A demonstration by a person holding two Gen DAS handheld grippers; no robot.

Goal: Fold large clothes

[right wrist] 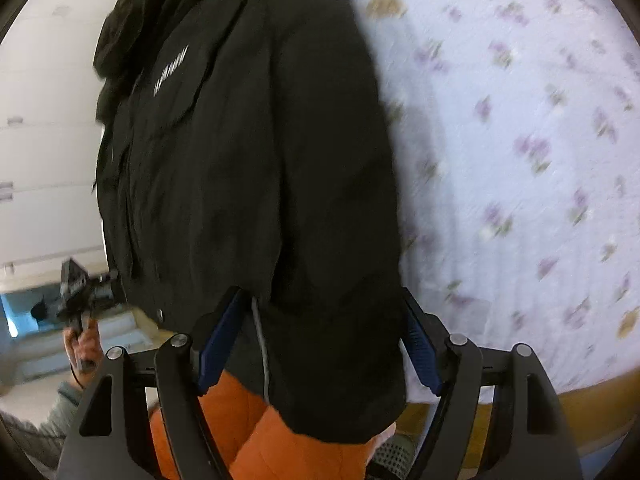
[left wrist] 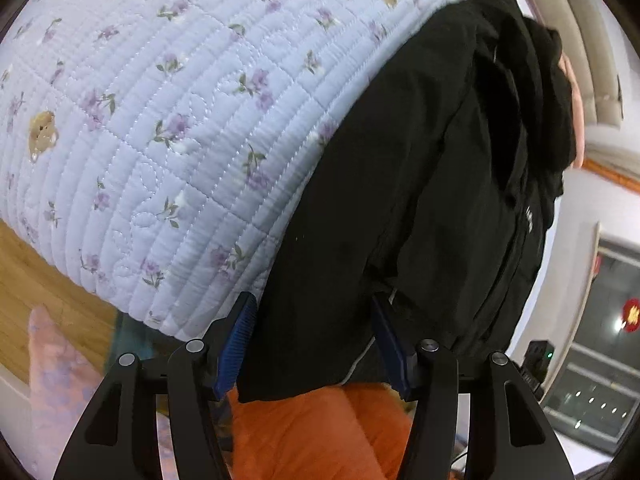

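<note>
Lying on the quilt, the jacket is running from 6 toward 1 o'clock in the left view, its orange lining showing at the hem. Left gripper is standing wide, hem between its fingers, not clamped. Right gripper is likewise wide around the hem, which is filling 6 to 11 o'clock there. Judging it soft, bulky, fairly heavy and slippery-shelled: I'd be gripping shell and lining together at the hem corners.
</note>
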